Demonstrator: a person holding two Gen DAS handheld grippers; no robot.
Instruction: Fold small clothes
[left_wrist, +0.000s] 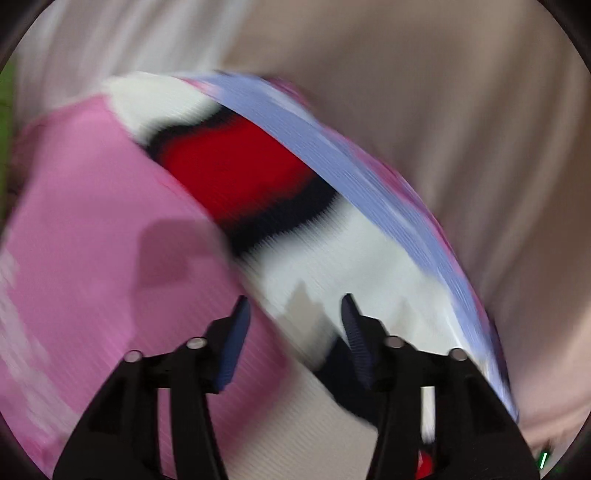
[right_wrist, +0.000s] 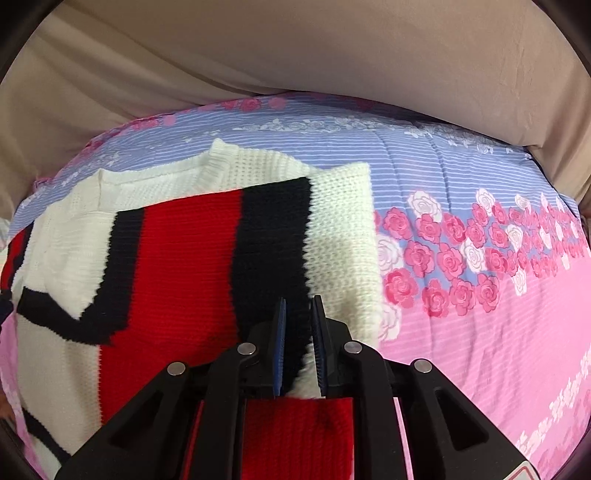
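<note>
A knitted sweater (right_wrist: 184, 258) in white, red and black lies folded on a floral bedspread (right_wrist: 480, 350). My right gripper (right_wrist: 299, 301) sits at the sweater's near edge, its jaws almost together, and a fold of the black and white knit is pinched between the pads. The left wrist view is heavily blurred. There my left gripper (left_wrist: 294, 299) stands open with nothing between its fingers, hovering over the sweater's (left_wrist: 236, 162) white part where it meets the pink bedspread (left_wrist: 74, 221).
The bedspread is pink and lilac with rose prints. A beige cloth (right_wrist: 295, 48) rises behind it along the far side and shows as beige cloth (left_wrist: 443, 110) in the left wrist view. Bare pink bedspread stretches right of the sweater.
</note>
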